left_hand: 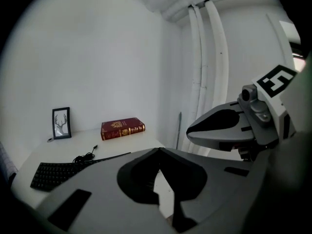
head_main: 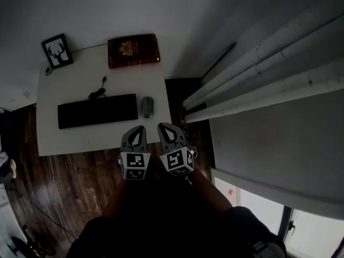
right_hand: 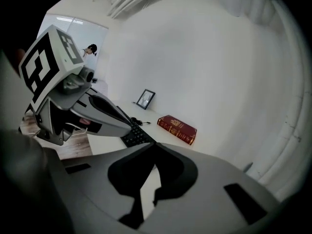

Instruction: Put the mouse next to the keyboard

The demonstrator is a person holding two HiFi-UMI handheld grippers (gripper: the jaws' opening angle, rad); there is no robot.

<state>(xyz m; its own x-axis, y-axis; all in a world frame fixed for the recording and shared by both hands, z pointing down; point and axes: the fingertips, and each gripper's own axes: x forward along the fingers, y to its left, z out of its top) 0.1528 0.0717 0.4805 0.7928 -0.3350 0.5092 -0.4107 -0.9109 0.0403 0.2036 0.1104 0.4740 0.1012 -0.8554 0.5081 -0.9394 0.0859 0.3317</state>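
- The mouse (head_main: 147,107) lies on the white tabletop (head_main: 75,138) just beside the right end of the keyboard (head_main: 98,110), with a thin gap between them. It points roughly toward the far edge.
- The keyboard runs along the middle of the tabletop, and its cable (head_main: 98,92) is coiled just beyond its far side. A red book (head_main: 133,50) sits at the far right corner and a framed deer picture (head_main: 57,51) at the far left corner, both well apart from the mouse.
- The left gripper (head_main: 141,128) and the right gripper (head_main: 163,127) hang side by side off the near edge, over the wooden floor (head_main: 70,181).
- The left fingers (left_hand: 102,179) are pressed together with nothing between them. The right fingers (right_hand: 214,179) are also pressed together and empty.
- Judged from how things lie, the placing looks done, and what is left is to get clear cleanly.
- To do that well, keep both grippers high and off the near edge so neither one brushes the mouse, which sits close to the right edge of the tabletop and could be knocked off.
- If the mouse needs tidying, a light nudge from its right side would line it up with the keyboard. Pushing from the near side would risk sliding it toward the cable.
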